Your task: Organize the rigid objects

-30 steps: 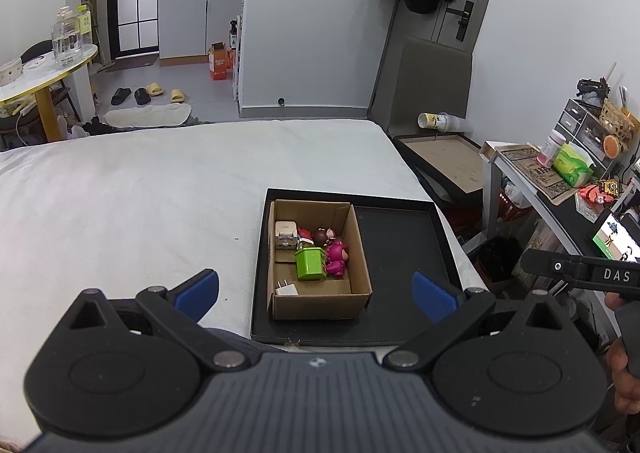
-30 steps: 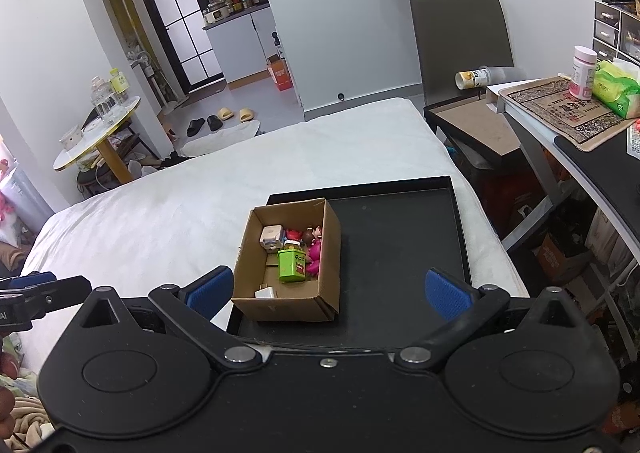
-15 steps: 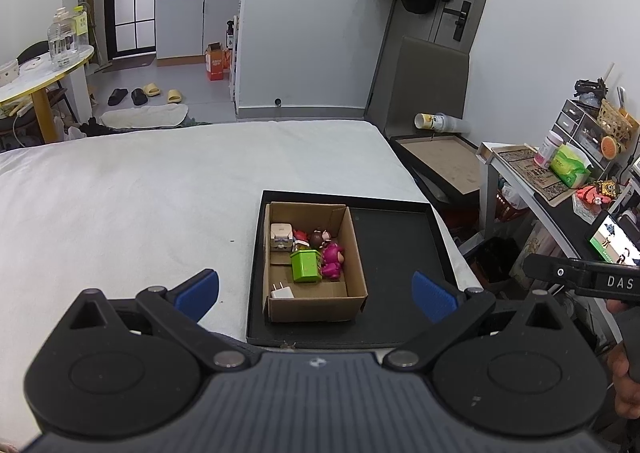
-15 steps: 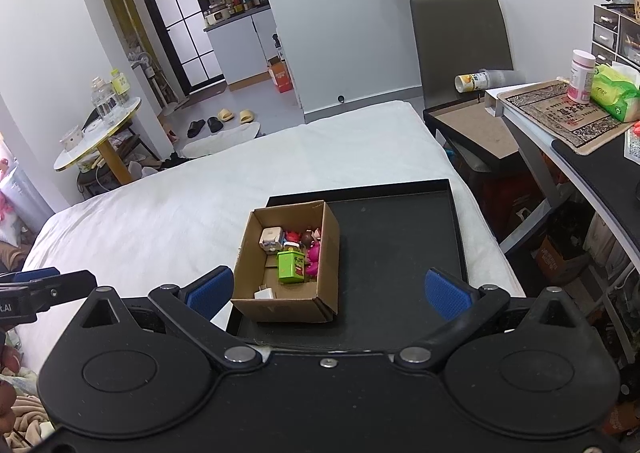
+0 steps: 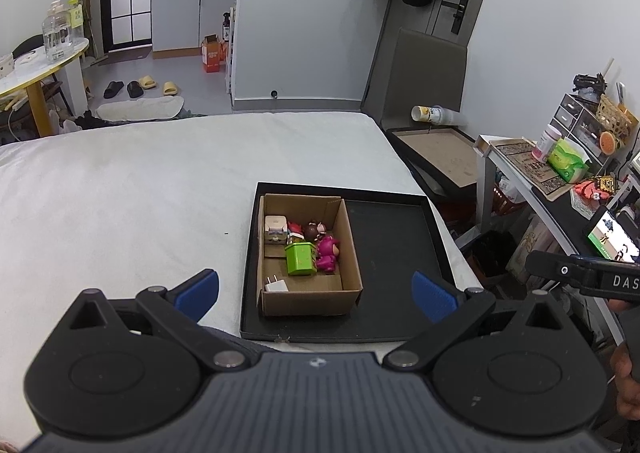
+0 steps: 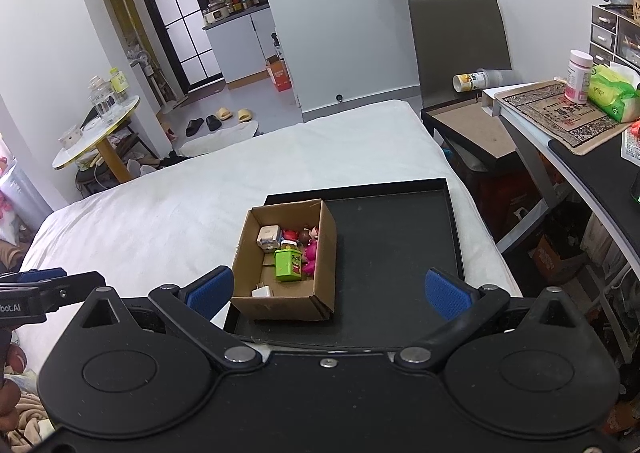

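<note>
Left gripper (image 5: 315, 295), black body with blue-padded fingers: hovering at the near edge of the bed, jaws spread wide, gripping nothing. Right gripper (image 6: 328, 292), same make: hovering just to its right, jaws likewise spread wide and empty.

Black shallow rectangular tray (image 5: 392, 245): lying flat on the white-sheeted bed (image 5: 140, 193), near the bed's right edge; its right half is showing bare.

Brown open-topped cardboard box (image 5: 308, 297): sitting in the left half of the tray, touching the tray floor. Contents, near to far:
- small white plug adapter (image 5: 276, 285), lying in the near left corner;
- bright green plastic cube-shaped container (image 5: 300, 259), standing mid-box;
- magenta plastic bear figure (image 5: 328, 253), leaning just right of the green container;
- small dark brown round figure (image 5: 313, 230) and red-capped figure (image 5: 295, 228), sitting behind the green container, details too small to tell;
- cream square charger-like block (image 5: 275, 229), resting against the far left wall.

Grey upholstered chair (image 6: 460, 29): standing beyond the bed's far right corner.
</note>
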